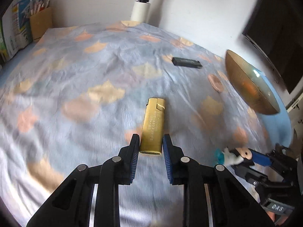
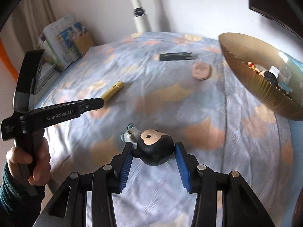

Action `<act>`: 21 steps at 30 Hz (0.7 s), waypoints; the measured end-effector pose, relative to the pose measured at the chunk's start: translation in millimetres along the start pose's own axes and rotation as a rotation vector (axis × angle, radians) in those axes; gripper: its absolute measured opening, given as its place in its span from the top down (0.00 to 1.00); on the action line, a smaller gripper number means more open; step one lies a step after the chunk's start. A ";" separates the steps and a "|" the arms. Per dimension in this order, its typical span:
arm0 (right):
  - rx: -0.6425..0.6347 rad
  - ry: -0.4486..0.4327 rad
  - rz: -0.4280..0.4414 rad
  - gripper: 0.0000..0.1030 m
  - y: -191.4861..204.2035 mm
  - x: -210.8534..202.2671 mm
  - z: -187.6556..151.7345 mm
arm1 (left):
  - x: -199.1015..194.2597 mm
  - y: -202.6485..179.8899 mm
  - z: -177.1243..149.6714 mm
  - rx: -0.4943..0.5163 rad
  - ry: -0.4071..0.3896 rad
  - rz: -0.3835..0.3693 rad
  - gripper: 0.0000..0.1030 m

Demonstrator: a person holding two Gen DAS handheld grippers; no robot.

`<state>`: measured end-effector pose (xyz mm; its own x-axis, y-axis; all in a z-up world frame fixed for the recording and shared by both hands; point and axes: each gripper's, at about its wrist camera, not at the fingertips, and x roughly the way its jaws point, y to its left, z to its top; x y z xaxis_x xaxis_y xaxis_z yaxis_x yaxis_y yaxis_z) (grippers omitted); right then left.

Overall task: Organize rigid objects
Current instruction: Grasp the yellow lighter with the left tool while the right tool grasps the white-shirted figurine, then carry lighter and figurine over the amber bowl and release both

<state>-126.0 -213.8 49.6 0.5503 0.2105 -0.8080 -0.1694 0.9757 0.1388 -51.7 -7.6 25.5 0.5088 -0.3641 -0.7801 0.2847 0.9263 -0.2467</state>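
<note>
My left gripper [image 1: 151, 143] is shut on the near end of a gold lighter [image 1: 153, 126], which points away over the patterned cloth; it also shows in the right wrist view [image 2: 112, 91]. My right gripper [image 2: 154, 149] is shut on a small figurine with a black head [image 2: 155, 147]; it also shows in the left wrist view [image 1: 234, 154]. A black rectangular stick [image 1: 186, 62] lies farther back, also in the right wrist view [image 2: 177, 56]. A gold ribbed bowl [image 2: 251, 87] at the right holds several small items.
A round pink pad [image 2: 201, 70] lies on the cloth near the bowl. Books and a cardboard box [image 1: 40, 23] stand at the back left. A white pole [image 1: 142, 5] rises at the back. A dark monitor [image 1: 274, 37] is at the right.
</note>
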 end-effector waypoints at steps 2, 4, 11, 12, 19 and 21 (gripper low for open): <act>-0.015 0.005 0.008 0.57 6.1 -2.3 -5.4 | -0.5 -4.7 -10.7 0.015 0.014 -0.014 0.79; -0.012 0.015 0.042 0.51 6.0 -4.9 -9.6 | -1.4 -12.4 -17.6 0.042 0.016 -0.032 0.78; -0.048 0.060 0.036 0.38 -4.9 -8.0 -17.3 | -9.8 -16.5 -21.4 0.065 0.015 -0.052 0.65; -0.055 0.066 0.040 0.38 -5.9 -7.7 -16.2 | -8.5 -14.3 -19.9 0.055 0.019 -0.045 0.65; -0.174 0.097 0.041 0.37 13.7 8.0 -0.3 | 2.3 -17.3 -8.0 0.032 0.016 -0.053 0.65; -0.193 0.090 0.036 0.37 19.0 12.2 3.2 | 5.5 -20.5 -5.5 0.035 0.005 -0.038 0.65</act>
<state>-119.8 -192.5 44.2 0.4675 0.2308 -0.8533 -0.3462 0.9360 0.0635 -59.2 -28.1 23.1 0.4927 -0.3987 -0.7735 0.3325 0.9077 -0.2561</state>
